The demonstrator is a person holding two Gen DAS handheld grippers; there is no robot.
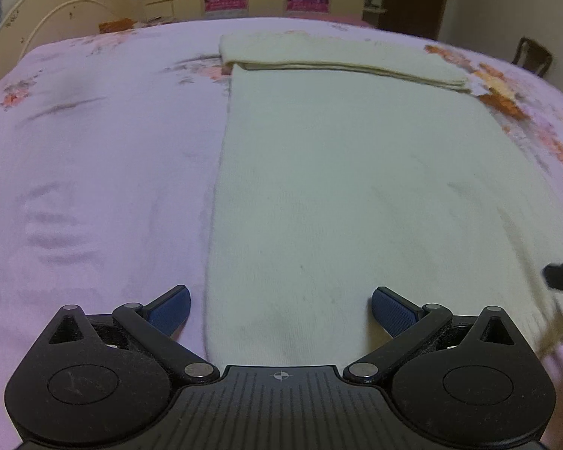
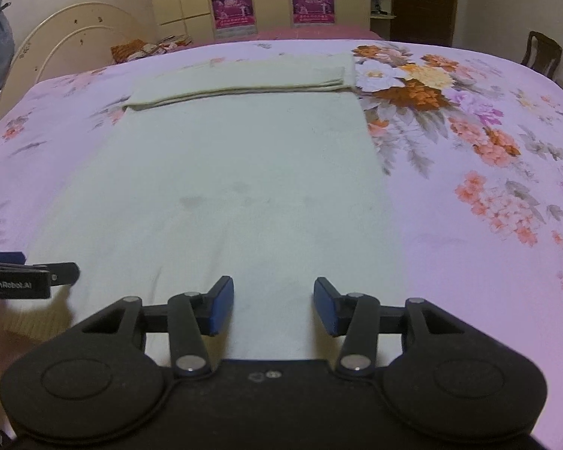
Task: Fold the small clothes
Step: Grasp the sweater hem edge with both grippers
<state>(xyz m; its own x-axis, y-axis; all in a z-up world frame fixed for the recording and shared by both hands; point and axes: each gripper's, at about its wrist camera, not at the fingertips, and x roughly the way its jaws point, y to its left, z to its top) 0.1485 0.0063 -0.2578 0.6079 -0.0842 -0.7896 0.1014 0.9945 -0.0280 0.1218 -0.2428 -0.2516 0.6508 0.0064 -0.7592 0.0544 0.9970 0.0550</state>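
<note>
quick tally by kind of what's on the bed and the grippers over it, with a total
pale cloth, far end folded over: 1
floral bedsheet: 1
grippers, left gripper and right gripper, both open and empty: 2
total: 4

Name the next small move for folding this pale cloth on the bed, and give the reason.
Probably lower both tools onto the near edge of the pale cloth and pinch it. The left tool and right tool are open and empty above that end, while the far end is already folded over.
</note>
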